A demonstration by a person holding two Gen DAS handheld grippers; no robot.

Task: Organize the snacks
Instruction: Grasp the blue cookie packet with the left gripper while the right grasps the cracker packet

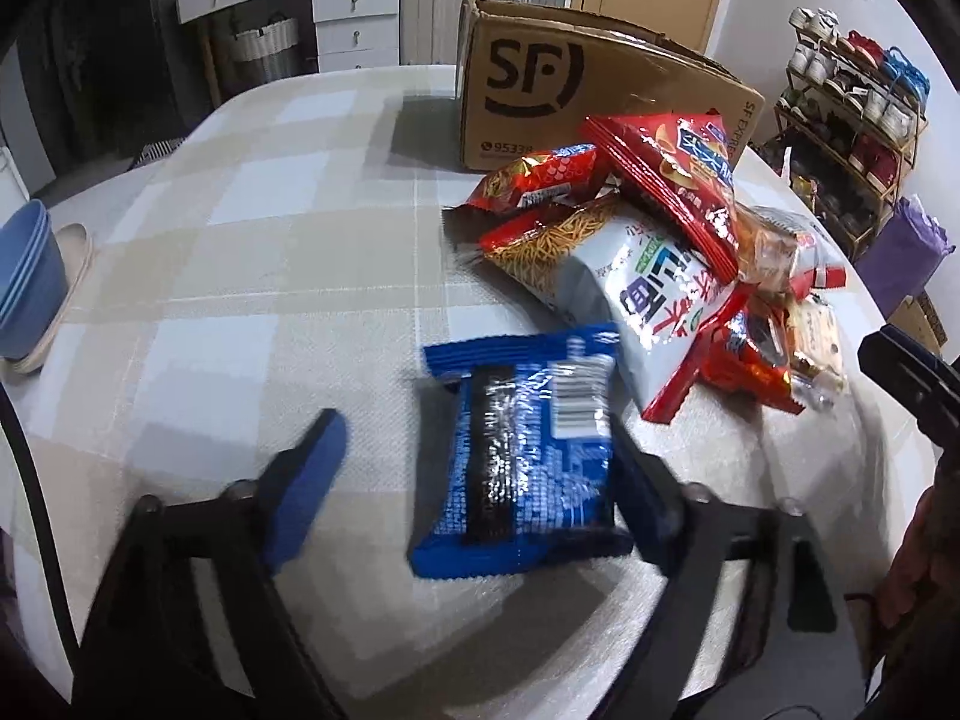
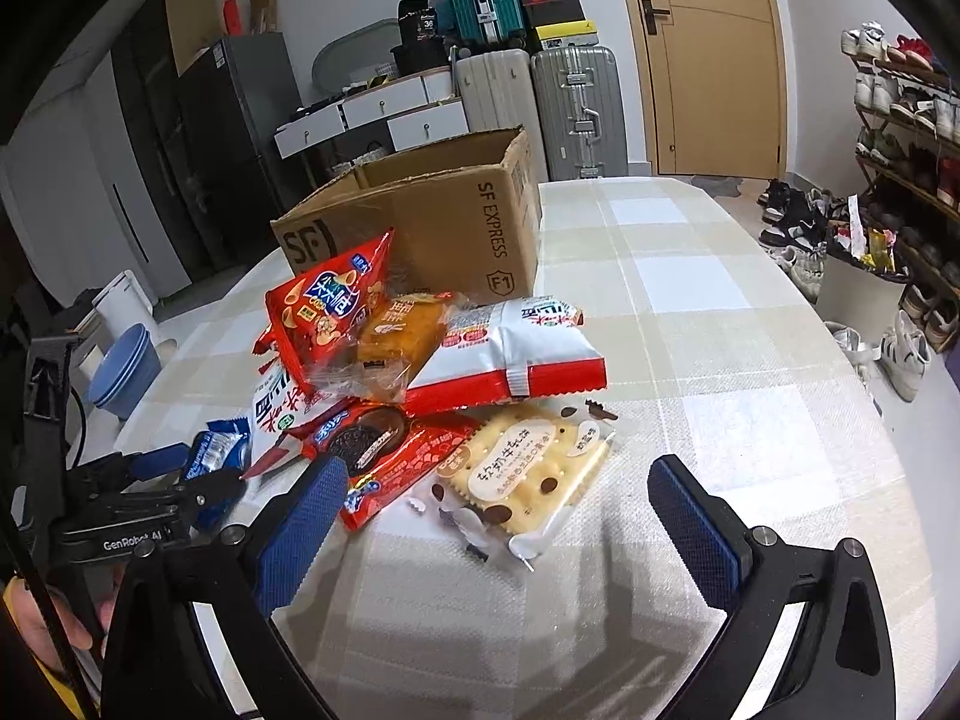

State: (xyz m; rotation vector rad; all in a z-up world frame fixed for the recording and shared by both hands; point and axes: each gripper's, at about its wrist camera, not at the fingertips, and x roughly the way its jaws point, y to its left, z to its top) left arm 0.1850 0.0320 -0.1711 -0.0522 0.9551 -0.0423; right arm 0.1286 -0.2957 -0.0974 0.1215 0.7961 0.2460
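A blue snack packet [image 1: 522,456] lies on the checked tablecloth [image 1: 252,252] between the fingers of my left gripper [image 1: 474,474], which is open around it; its right finger touches the packet's edge. A pile of snack bags [image 1: 654,258] lies beyond it in front of an open SF cardboard box [image 1: 576,90]. My right gripper [image 2: 498,516] is open and empty, just in front of a cracker packet [image 2: 528,474] at the near edge of the pile [image 2: 420,354]. The left gripper [image 2: 174,480] and blue packet [image 2: 216,450] show at the left of the right wrist view. The box [image 2: 432,222] stands behind the pile.
Stacked blue bowls [image 1: 27,294] sit at the table's left edge, also in the right wrist view [image 2: 123,369]. Suitcases [image 2: 570,114], drawers and a door stand behind the table. A shoe rack [image 2: 900,138] is at the right.
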